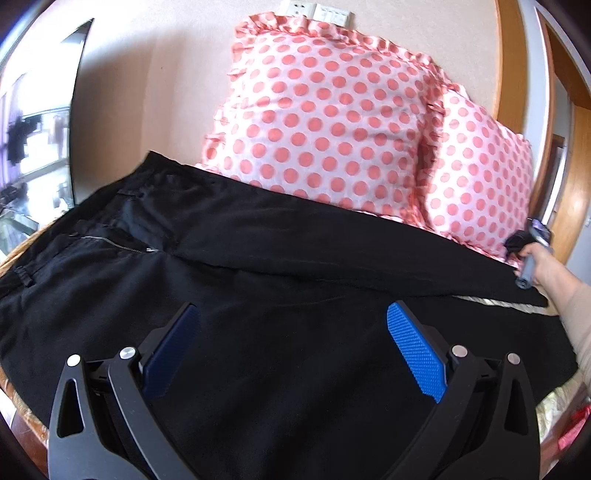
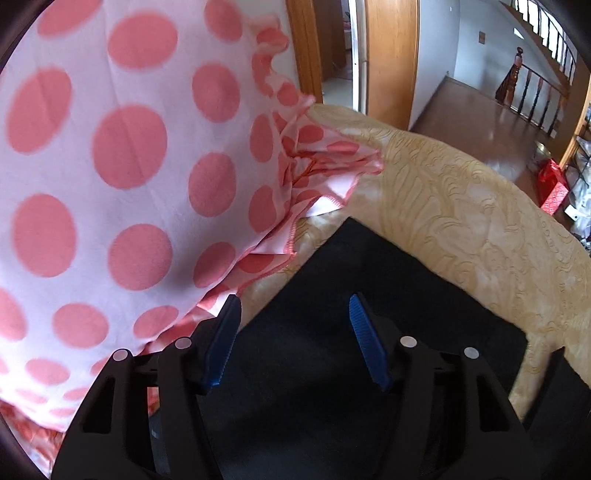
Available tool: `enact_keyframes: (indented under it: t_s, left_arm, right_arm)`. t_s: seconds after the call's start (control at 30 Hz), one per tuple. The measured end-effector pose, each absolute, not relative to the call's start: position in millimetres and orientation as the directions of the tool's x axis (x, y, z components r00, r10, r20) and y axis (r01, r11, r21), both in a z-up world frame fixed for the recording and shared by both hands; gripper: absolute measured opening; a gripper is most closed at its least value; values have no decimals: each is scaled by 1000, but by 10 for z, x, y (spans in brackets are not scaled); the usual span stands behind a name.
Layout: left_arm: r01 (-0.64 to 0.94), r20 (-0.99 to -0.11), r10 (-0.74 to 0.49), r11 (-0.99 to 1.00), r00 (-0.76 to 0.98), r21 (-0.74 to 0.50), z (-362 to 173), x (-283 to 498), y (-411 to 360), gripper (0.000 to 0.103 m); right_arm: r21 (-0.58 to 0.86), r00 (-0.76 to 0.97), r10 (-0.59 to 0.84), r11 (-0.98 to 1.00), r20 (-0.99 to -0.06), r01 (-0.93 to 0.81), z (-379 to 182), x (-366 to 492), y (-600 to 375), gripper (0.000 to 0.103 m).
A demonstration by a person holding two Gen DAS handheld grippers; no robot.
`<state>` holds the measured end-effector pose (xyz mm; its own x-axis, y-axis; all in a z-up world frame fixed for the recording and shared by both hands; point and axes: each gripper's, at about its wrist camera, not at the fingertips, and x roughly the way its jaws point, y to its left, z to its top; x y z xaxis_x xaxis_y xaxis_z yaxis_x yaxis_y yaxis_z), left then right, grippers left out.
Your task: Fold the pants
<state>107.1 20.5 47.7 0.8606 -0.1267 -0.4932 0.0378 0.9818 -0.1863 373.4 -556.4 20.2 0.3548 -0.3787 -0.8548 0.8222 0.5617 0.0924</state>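
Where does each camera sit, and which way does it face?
Left wrist: on the open left gripper, facing across the black pants toward the polka-dot pillows; a hand shows.
Right wrist: on the open right gripper, angled down at a pant leg end on the bedspread.
Shared: pants, pillows.

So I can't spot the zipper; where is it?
In the left wrist view, the zipper lies far left on the black pants, left of the pillows.

You face a beige wall (image 1: 155,92) with white sockets (image 1: 295,7), two pink polka-dot pillows (image 1: 325,110) on a cream bedspread (image 2: 461,206), and a wooden doorway (image 2: 391,55) (daylit) opening onto wood floor (image 2: 476,122).
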Motion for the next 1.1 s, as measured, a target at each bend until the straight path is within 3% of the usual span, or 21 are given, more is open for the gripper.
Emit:
enact_keyframes:
  t_s: [0.1,0.2,0.23,0.37,0.6,0.93,1.0,1.1]
  left_arm:
    - [42,-489,-131,981,863,-188,480,1068,206,101]
    - [44,-491,-138,979,860,-198,475,1070,216,101]
    - [43,-492,-139,978,859,-203,472,1069,222,101]
    - [31,-488,-138,975,862,-220,468,1041,263,101]
    - [35,-471,-150,969,869,-244,514,910,311,101]
    - [52,-437,-166,964,884,-261,606,605,332,101]
    - [54,-432,-166,964,887,-260,607,558,335,101]
    - [58,-433,-173,962,885,-266,598,542,337,101]
  right_arm:
    - [10,312,-433,571,-845,821,154,3813,-5441,57]
    - [-47,316,-481,604,-818,796,146,3789,-5327,42]
    - [-55,315,-489,604,-814,795,156,3749,-5306,32]
    - [85,415,-406,624,-814,777,188,3539,-5425,7]
    - [360,651,-281,649,-705,670,496,2879,-5479,4]
    - [630,913,-104,693,-394,351,876,988,-5061,3]
    - [635,915,-105,689,-390,349,763,517,-4930,3]
    - [637,875,-96,649,-475,417,460,196,-4944,3]
